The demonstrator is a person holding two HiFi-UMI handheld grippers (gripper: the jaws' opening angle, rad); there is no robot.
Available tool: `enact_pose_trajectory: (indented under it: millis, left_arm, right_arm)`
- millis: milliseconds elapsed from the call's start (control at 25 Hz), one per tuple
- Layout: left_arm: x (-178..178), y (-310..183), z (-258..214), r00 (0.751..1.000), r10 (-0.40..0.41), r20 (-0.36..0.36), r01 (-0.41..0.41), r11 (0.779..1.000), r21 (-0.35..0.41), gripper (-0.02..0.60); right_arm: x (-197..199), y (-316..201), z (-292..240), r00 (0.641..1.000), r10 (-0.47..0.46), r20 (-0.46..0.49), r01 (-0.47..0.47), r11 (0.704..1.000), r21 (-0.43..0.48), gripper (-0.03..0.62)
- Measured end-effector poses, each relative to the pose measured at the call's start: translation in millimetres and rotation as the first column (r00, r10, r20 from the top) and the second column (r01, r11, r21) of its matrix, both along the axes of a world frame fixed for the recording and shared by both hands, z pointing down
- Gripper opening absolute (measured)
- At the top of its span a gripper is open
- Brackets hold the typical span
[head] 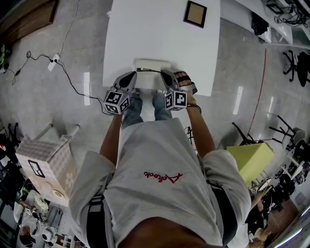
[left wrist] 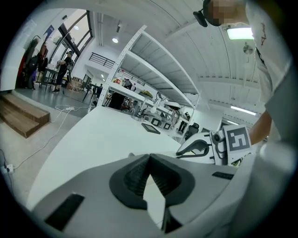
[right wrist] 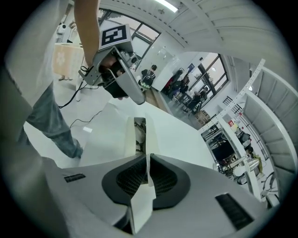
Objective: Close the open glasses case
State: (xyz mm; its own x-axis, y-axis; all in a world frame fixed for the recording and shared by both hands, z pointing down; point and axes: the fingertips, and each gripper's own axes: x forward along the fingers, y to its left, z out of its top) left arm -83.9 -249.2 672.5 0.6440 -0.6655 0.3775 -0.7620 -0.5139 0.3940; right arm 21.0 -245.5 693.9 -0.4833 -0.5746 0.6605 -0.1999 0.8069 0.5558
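The white glasses case (head: 152, 64) lies open at the near edge of the white table (head: 145, 29). My left gripper (head: 135, 77) is at its left end and my right gripper (head: 167, 77) at its right end. In the right gripper view the right gripper (right wrist: 147, 156) is shut on a thin white wall of the glasses case (right wrist: 118, 139), whose open slot shows something dark inside. The left gripper (left wrist: 149, 155) has its jaws together with a white flap between them. Each gripper shows in the other's view: the right gripper (left wrist: 195, 146) and the left gripper (right wrist: 135, 95).
A dark-framed square board (head: 195, 13) lies at the table's far right. A black cable (head: 72, 85) runs over the floor to the left. A yellow-green box (head: 249, 160) and black chairs (head: 295, 63) stand to the right. The person's legs are against the table's near edge.
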Motion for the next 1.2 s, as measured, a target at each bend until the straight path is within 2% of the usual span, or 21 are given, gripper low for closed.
enact_pose_trajectory:
  millis: [200, 360, 600, 720, 880, 1040, 1120, 1160, 1200]
  left_arm:
    - [7.6, 1.3, -1.4, 1.000, 0.013, -0.005, -0.013, 1.000, 0.003, 0.028]
    - [11.2, 4.0, -1.7, 1.000, 0.018, -0.008, -0.018, 1.000, 0.001, 0.028]
    - [11.7, 7.0, -0.7, 1.000, 0.020, -0.007, -0.019, 1.000, 0.002, 0.028]
    - [13.1, 5.4, -1.8, 1.000, 0.022, -0.008, -0.022, 1.000, 0.007, 0.028]
    - [13.1, 3.2, -4.5, 1.000, 0.025, -0.005, -0.025, 1.000, 0.012, 0.028]
    - [14.4, 1.5, -6.2, 1.000, 0.029, -0.003, -0.029, 0.999, 0.017, 0.028]
    - [14.6, 0.0, -7.5, 1.000, 0.029, -0.001, -0.029, 0.999, 0.020, 0.028]
    - [14.9, -1.0, -8.4, 1.000, 0.030, 0.000, -0.030, 0.999, 0.022, 0.028]
    - [15.1, -2.1, -9.4, 1.000, 0.031, 0.001, -0.031, 0.999, 0.025, 0.028]
  right_arm:
    - [-0.3, 22.6, 23.0, 0.999, -0.018, -0.028, 0.016, 0.998, -0.061, 0.049]
    - [0.1, 27.3, 32.9, 1.000, -0.005, -0.003, 0.005, 0.996, -0.093, 0.044]
    - [-1.4, 29.2, 31.6, 1.000, -0.011, -0.001, 0.011, 0.996, -0.093, 0.044]
    - [-3.0, 27.3, 16.3, 0.999, -0.010, 0.034, 0.012, 0.998, -0.057, 0.018]
    - [0.7, 19.2, 7.7, 0.999, 0.024, 0.049, -0.022, 0.999, -0.034, 0.017]
    - [5.7, 15.2, 7.2, 0.994, 0.080, 0.080, -0.075, 0.996, -0.054, 0.017]
    - [8.2, 8.1, -0.2, 0.969, 0.171, 0.177, -0.153, 0.982, -0.106, 0.017]
    - [10.5, 1.7, -7.6, 0.935, 0.244, 0.257, -0.210, 0.966, -0.153, 0.017]
    - [13.5, -5.7, -16.6, 0.879, 0.329, 0.346, -0.267, 0.940, -0.214, 0.017]
